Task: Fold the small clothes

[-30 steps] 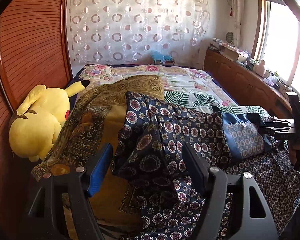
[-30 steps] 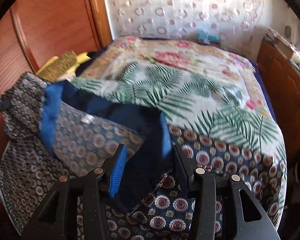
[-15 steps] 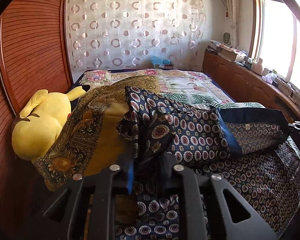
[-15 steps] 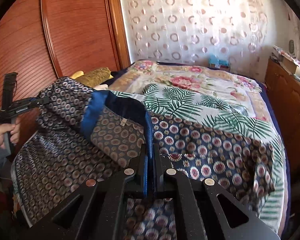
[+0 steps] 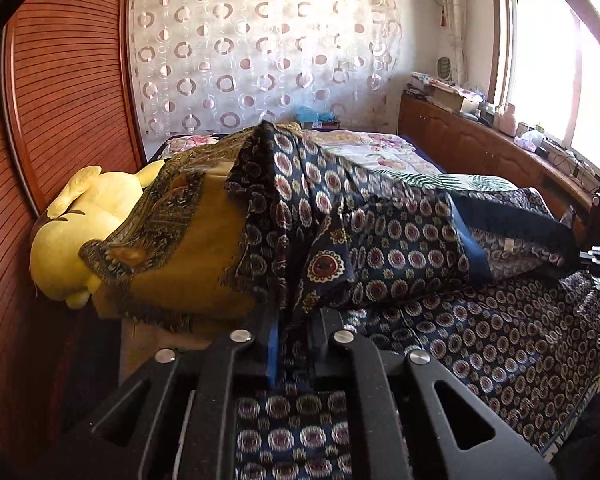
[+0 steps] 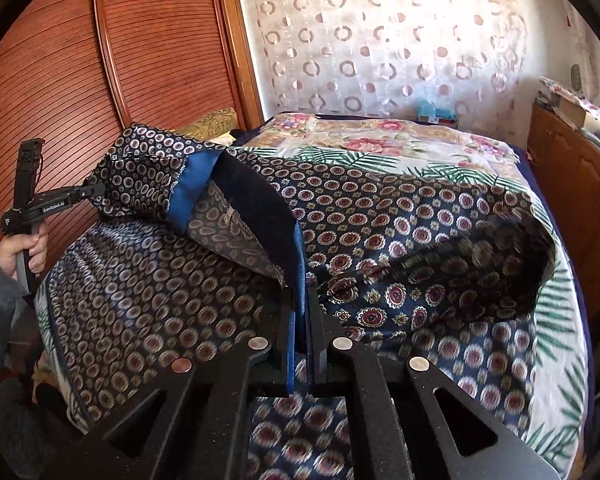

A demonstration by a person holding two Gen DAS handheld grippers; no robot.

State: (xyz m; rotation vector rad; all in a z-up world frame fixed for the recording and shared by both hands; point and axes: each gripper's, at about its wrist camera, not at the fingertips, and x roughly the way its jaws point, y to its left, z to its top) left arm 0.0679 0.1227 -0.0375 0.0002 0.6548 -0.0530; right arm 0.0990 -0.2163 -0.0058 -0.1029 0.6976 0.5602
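A navy garment with round medallion print and a blue waistband (image 5: 380, 240) (image 6: 400, 232) lies half lifted over the bed. My left gripper (image 5: 294, 316) has its jaws closing on a bunched edge of the garment, with cloth pinched between the pads. My right gripper (image 6: 300, 300) is shut on the dark blue waistband edge. The garment hangs stretched between the two grippers. The left gripper (image 6: 96, 190) also shows in the right wrist view, holding the far corner up. The right gripper (image 5: 584, 258) appears at the right edge of the left wrist view.
A yellow plush toy (image 5: 72, 236) and a mustard patterned cloth (image 5: 188, 248) lie at the bed's left side by the wooden wardrobe (image 5: 60, 100). A floral and palm-leaf bedspread (image 6: 380, 140) covers the bed. A cluttered wooden sideboard (image 5: 480, 152) runs along the right. A person's hand (image 6: 24, 248) grips the left tool.
Both grippers went from open to closed on the garment's edges. They then lifted and pulled it, so the cloth now hangs raised and stretched between them.
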